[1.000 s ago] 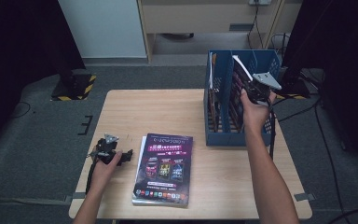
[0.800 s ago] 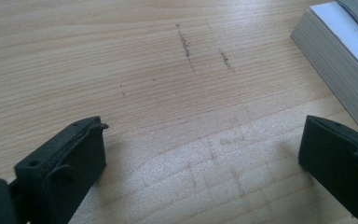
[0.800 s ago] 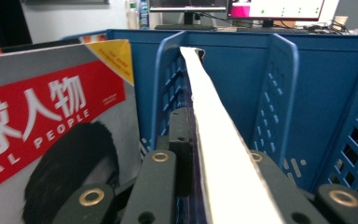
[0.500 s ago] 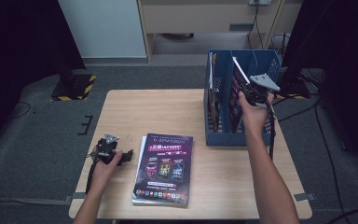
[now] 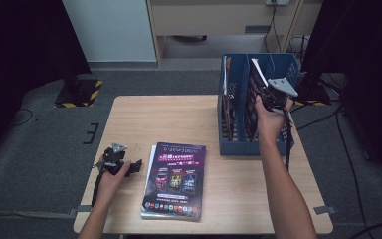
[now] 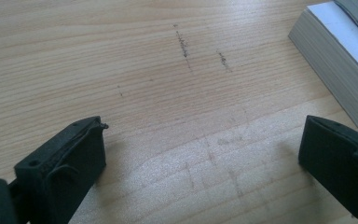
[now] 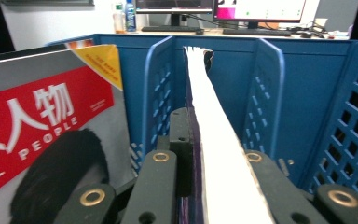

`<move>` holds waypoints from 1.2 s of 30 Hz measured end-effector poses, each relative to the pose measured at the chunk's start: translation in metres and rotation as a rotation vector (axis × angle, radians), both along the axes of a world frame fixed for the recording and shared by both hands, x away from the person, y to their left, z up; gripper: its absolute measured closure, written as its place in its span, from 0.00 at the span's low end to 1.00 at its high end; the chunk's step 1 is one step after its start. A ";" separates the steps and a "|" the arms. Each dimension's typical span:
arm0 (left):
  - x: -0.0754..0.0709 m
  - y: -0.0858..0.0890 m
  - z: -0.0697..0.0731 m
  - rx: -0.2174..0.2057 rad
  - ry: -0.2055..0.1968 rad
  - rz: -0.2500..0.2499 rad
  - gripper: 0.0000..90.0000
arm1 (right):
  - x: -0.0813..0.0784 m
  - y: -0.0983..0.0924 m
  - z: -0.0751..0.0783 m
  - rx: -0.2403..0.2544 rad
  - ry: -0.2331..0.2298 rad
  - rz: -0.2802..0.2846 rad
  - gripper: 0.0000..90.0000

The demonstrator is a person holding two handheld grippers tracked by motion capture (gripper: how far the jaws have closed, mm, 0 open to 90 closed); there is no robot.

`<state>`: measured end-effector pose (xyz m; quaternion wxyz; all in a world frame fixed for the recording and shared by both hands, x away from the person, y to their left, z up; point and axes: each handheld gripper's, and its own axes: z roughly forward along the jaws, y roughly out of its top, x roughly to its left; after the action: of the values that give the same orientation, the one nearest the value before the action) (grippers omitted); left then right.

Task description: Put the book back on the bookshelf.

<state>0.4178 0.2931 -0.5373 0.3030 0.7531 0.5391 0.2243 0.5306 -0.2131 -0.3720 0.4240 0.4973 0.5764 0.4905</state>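
- Magazine, thick and dark-covered with a white page edge (image 7: 216,154), sits clamped in the right tongs (image 5: 267,97), its lower part already between the dividers of the blue plastic slotted file rack (image 5: 284,64) at the far right of the surface.
- In the right gripper view the page block runs straight up from the clenched jaws, with a blue divider close on either side; I judge the step in hand to be lowering it into that slot.
- To do it well, keep the spine upright and parallel to the dividers, so that the loose pages do not fan out and snag on the lattice holes.
- Sink it until the bottom edge rests on the rack floor before letting go; a drop from higher up could bend the cover.
- The neighbouring slot holds a glossy magazine with a red banner and white lettering (image 7: 42,126); stay clear of it.
- A stack of purple-covered magazines (image 5: 175,180) lies flat on the pale wooden surface (image 5: 179,119), probably next in line.
- The left tongs (image 5: 129,167) rest released just beside that stack, jaws wide apart over bare wood.
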 end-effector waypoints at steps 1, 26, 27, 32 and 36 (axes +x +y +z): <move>0.000 0.000 0.000 0.000 0.000 0.000 0.00 | 0.001 -0.001 0.001 -0.001 0.004 -0.004 0.92; 0.000 -0.001 0.000 0.001 0.000 -0.006 0.00 | 0.013 -0.003 -0.003 -0.033 0.000 -0.042 0.92; 0.000 -0.001 0.000 0.001 0.000 -0.006 0.00 | 0.014 -0.002 -0.003 -0.031 -0.001 -0.043 0.92; 0.000 -0.002 0.000 -0.001 -0.001 -0.006 0.00 | 0.015 0.000 -0.001 -0.050 -0.006 -0.036 0.92; 0.000 -0.002 0.000 -0.001 -0.001 -0.006 0.00 | 0.017 0.002 -0.003 -0.056 -0.005 -0.033 0.92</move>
<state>0.4182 0.2910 -0.5374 0.3043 0.7545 0.5368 0.2235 0.5471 -0.2107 -0.3746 0.4473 0.4936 0.5804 0.4685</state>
